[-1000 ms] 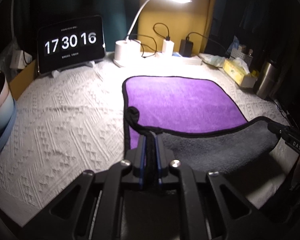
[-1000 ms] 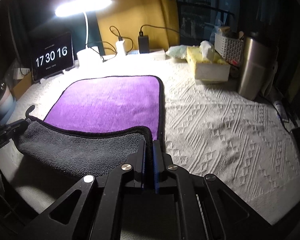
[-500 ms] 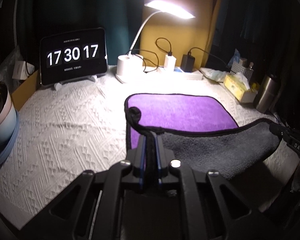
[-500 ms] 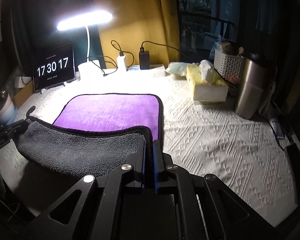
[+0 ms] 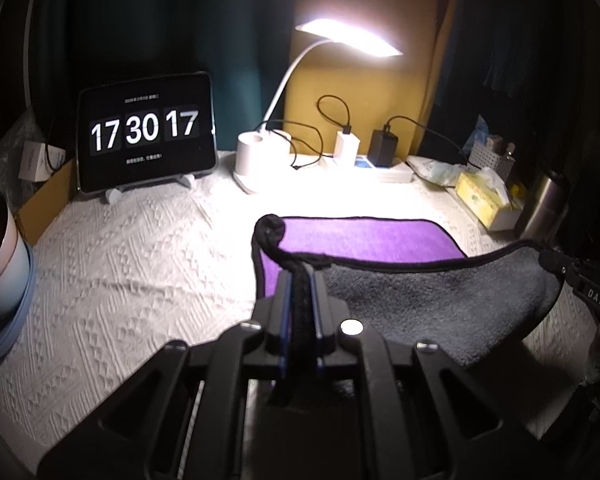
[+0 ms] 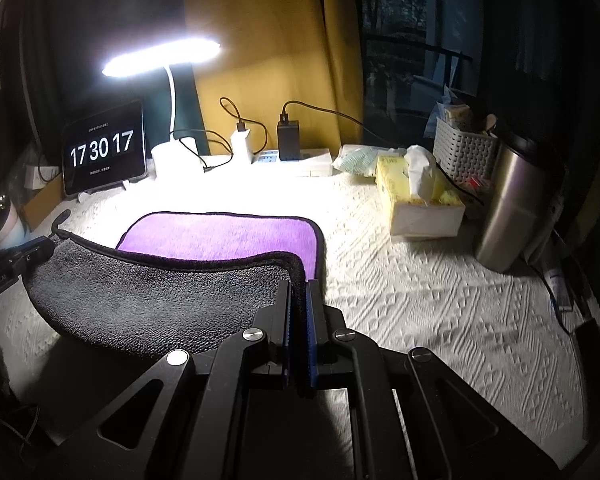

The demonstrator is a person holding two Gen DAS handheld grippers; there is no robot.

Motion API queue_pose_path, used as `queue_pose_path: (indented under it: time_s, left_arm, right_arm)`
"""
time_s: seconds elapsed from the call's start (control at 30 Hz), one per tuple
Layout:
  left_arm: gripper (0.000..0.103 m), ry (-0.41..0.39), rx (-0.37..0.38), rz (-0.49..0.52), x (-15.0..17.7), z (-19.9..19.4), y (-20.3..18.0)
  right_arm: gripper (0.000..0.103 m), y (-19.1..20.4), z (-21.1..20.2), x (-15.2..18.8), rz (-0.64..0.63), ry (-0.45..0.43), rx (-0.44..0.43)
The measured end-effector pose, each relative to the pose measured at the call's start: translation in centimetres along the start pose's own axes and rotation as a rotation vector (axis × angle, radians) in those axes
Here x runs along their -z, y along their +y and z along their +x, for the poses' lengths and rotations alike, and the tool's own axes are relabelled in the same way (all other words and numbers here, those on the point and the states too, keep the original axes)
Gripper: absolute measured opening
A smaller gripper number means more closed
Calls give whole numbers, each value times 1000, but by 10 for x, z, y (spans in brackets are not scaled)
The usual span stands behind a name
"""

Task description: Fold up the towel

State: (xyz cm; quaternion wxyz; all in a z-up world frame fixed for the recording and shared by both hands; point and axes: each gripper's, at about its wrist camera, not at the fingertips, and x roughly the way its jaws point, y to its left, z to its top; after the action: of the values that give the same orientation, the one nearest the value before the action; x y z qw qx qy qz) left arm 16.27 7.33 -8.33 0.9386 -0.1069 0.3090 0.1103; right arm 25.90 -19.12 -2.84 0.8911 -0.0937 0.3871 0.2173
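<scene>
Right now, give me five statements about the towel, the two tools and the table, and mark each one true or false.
1. Both the left tool and the right tool are shut on the towel. True.
2. The lifted part of the towel shows its grey side. True.
3. The towel lies completely flat. False: its near edge is raised, and only the purple far part rests on the table.
4. The desk lamp is off. False: it is lit.
5. The tissue box sits on the towel. False: it stands apart, beside the steel tumbler.

Left tongs [image 5: 300, 280] clamped shut, raised; right tongs [image 6: 299, 288] likewise, level alongside.
</scene>
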Motion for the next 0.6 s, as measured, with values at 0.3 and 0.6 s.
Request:
queue_pose_path:
  time_s: [0.3, 0.6]
  left_arm:
    - [9, -6, -10, -4, -13, 15, 4]
    - [9, -10, -16, -8, -24, 30, 9]
  right_arm:
    - [7, -3, 17, -15, -8, -3, -1]
    - [7, -5, 33, -25, -9, 0, -2]
